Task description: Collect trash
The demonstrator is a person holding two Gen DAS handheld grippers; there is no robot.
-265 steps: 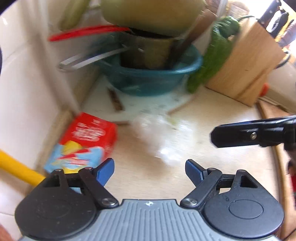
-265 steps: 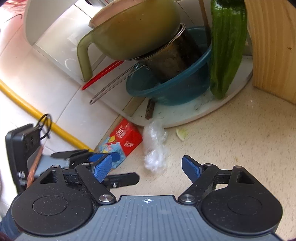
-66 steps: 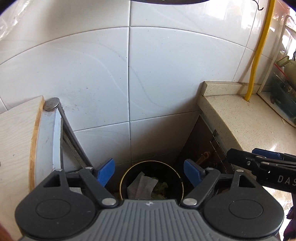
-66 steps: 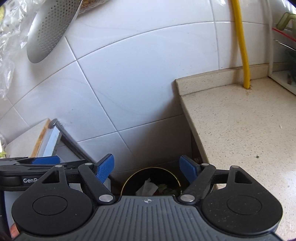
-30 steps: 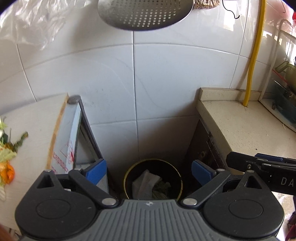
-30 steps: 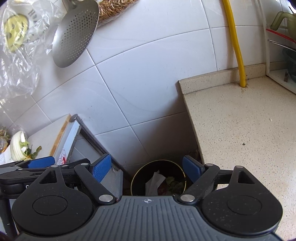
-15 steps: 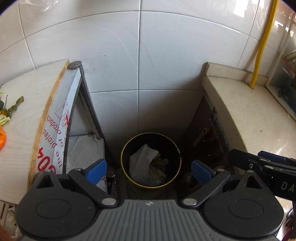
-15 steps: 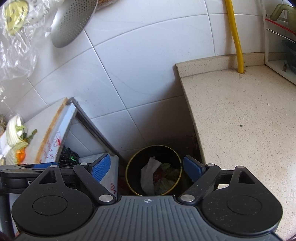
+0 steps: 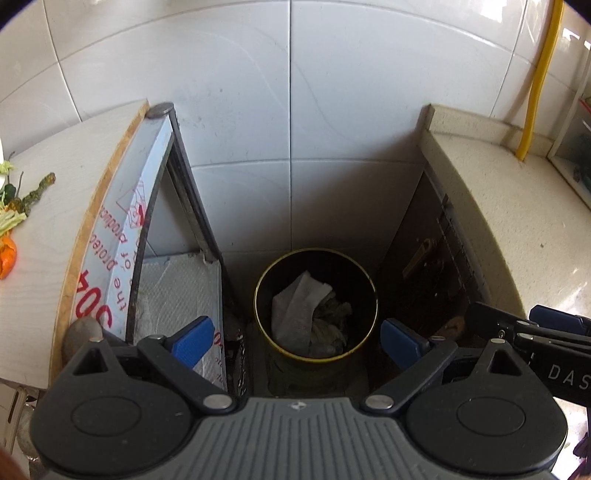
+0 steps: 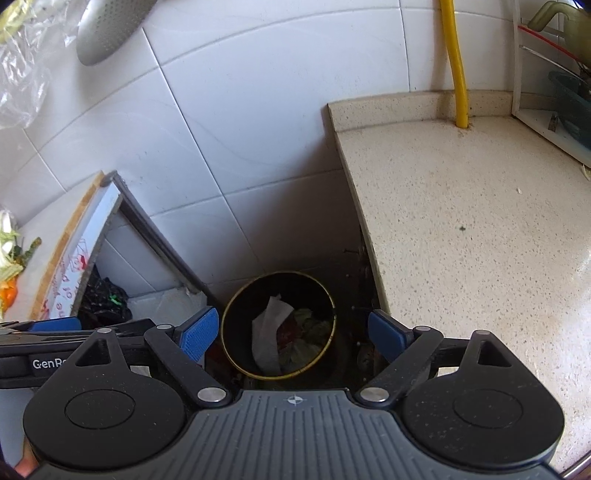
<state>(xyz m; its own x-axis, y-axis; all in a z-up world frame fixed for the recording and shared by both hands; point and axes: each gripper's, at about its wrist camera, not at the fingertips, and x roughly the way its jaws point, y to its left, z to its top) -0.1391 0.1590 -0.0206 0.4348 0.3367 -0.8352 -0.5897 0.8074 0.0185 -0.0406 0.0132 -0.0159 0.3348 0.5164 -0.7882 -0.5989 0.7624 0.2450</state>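
Note:
A round black trash bin (image 9: pixel 263 291) with a yellow rim stands on the floor in the gap between two counters, also seen in the right wrist view as the bin (image 10: pixel 236 314). White paper (image 9: pixel 295 306) and greenish scraps lie inside it. My left gripper (image 9: pixel 297 338) hangs open high above the bin, nothing between its blue pads. My right gripper (image 10: pixel 291 332) is open too and empty, beside the left one and over the same bin. The right gripper's fingers (image 9: pixel 524 328) show at the right edge of the left wrist view.
White tiled wall behind the bin. A speckled stone counter (image 10: pixel 480 229) lies to the right, with a yellow pipe (image 10: pixel 458 66) at its back. A wooden-edged counter (image 9: pixel 44 236) with vegetable scraps (image 9: pixel 11 218) sits left, a lower shelf (image 9: pixel 177 291) beneath it. A strainer (image 10: pixel 110 26) hangs above.
Both grippers have tilted further down and sunk a little; the bin now sits higher and fuller in both views, and the hanging strainer has left the left wrist view.

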